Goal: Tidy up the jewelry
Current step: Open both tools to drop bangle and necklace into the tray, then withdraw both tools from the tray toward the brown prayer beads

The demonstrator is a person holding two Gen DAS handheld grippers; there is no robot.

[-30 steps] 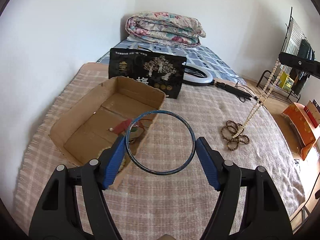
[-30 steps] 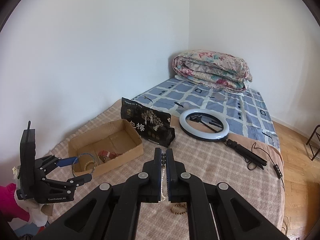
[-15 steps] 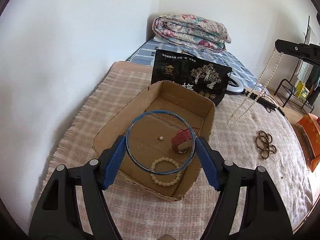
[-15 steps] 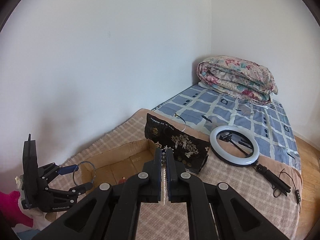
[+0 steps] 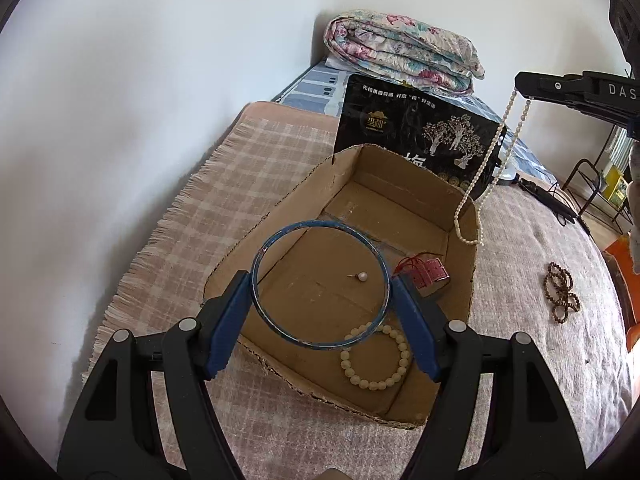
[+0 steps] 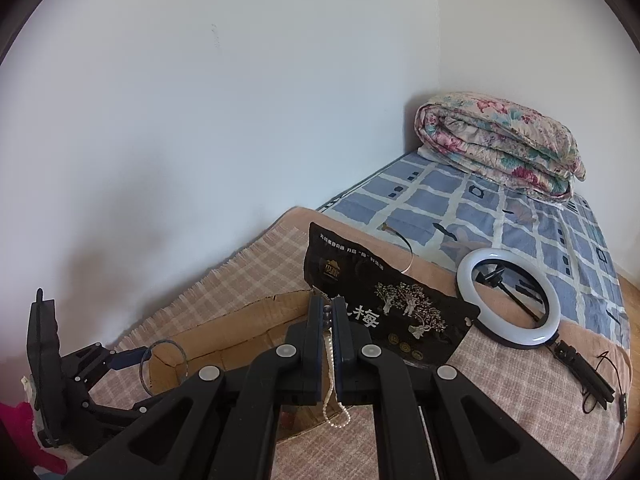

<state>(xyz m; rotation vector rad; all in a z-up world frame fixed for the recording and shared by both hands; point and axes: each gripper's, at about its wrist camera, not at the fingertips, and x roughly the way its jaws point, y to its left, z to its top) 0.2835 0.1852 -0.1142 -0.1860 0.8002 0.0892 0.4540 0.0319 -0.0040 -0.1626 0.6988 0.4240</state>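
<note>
Two items in transit, both over one cardboard box (image 5: 416,412) on a checked blanket (image 5: 248,168):

1. Blue bangle (image 5: 320,284): clamped across its width between the blue pads of the left gripper (image 5: 320,312), jaws spread wide on it; hangs above the near half of the box

2. Pearl necklace (image 5: 492,168): pinched at its top in the fully closed right gripper (image 6: 327,320); its loop dangles at the far right wall of the box, the lowest beads level with the rim

Already in the box: cream bead bracelet (image 5: 376,356), single pearl (image 5: 362,277), red pouch (image 5: 430,274). Outside, on the blanket to the right: brown bead string (image 5: 562,292)

Risks, as judged:
- necklace loop hangs at the rim; lowered here, part could drape over the wall and slide out
- bangle held by thin edges only; a tilt could let it pop from the pads
- bangle dropped from height could roll, or strike the loose pearl and bracelet beneath
</note>
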